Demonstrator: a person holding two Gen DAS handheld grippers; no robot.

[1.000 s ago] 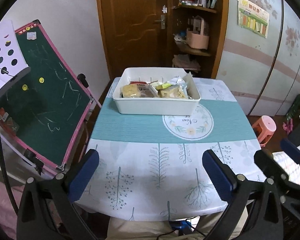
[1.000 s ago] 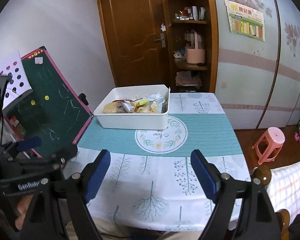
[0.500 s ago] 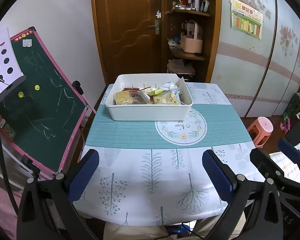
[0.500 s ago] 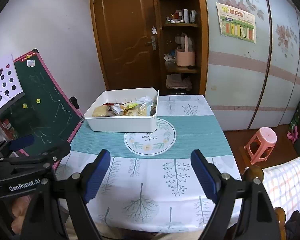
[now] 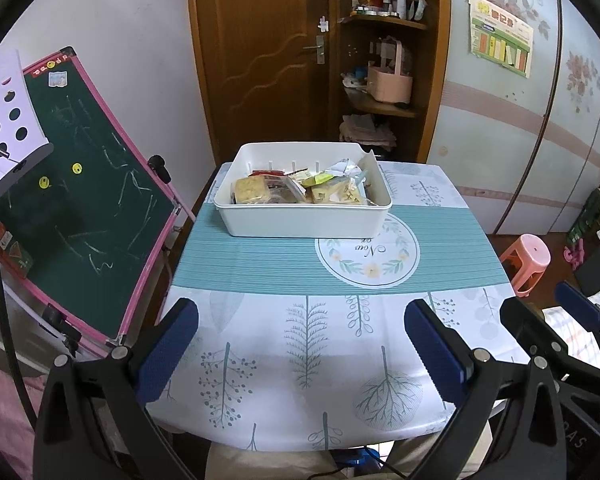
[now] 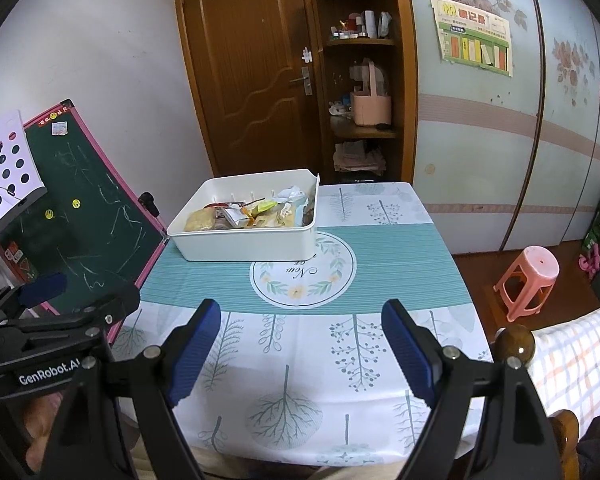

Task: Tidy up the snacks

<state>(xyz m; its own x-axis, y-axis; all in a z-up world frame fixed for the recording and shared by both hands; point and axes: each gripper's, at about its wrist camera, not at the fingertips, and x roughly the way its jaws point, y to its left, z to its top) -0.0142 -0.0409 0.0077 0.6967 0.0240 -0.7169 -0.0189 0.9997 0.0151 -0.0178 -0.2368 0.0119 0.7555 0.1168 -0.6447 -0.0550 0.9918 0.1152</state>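
My left claw [image 5: 300, 346] and my right claw [image 6: 302, 346] both hang wide open over the near edge of the tabletop [image 5: 328, 344], holding nothing. Far ahead of them sits the white bin [image 5: 304, 222], with the snacks [image 5: 296, 192] all piled inside. They look jumbled, but I can't see them well from here. This fits tidying about to start or just finished, so I keep both claws low and steady.

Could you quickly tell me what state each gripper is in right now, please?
Left gripper: open, holding nothing, above the patterned tablecloth.
Right gripper: open, holding nothing.
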